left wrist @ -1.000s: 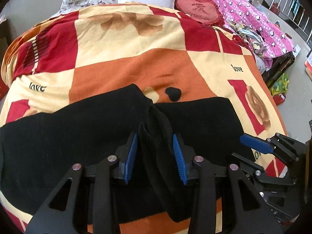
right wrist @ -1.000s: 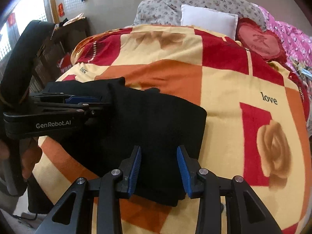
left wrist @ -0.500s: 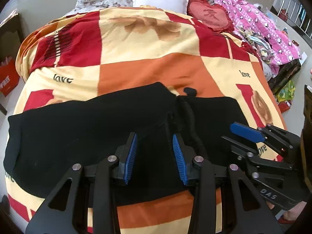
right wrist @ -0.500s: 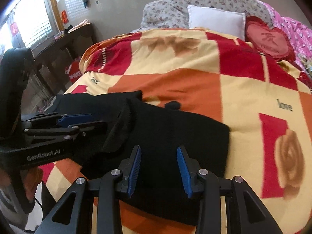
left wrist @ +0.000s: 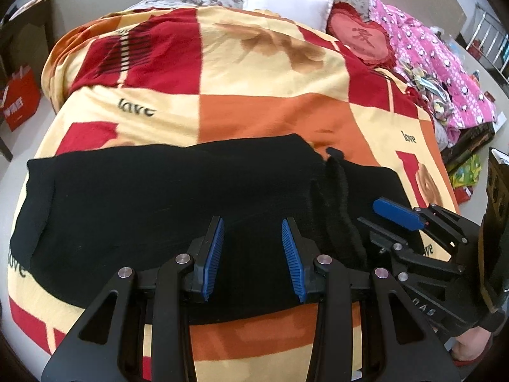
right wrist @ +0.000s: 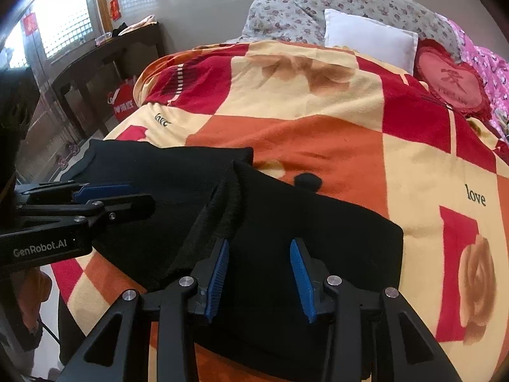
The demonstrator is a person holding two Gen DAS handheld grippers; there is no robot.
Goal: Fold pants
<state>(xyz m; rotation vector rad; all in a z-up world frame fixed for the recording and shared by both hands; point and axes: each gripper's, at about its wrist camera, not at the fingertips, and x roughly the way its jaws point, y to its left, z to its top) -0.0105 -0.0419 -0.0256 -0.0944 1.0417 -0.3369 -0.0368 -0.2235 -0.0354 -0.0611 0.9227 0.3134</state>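
Both grippers released, gripping nothing | left gripper (left wrist: 253,254) over the black pants (left wrist: 159,197), right gripper (right wrist: 259,270) over their right part, jaws apart | pants lie across the near edge of the checked blanket (left wrist: 261,114), a raised fold ridge (right wrist: 222,210) between the grippers | soft dark knit; fleecy blanket in red, orange and cream squares

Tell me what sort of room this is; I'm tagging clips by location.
Most likely a home bedroom: black pants lie across a bed with a checked "love" blanket, a white pillow and floral bedding at its head, and a dark wooden table stands under a window.
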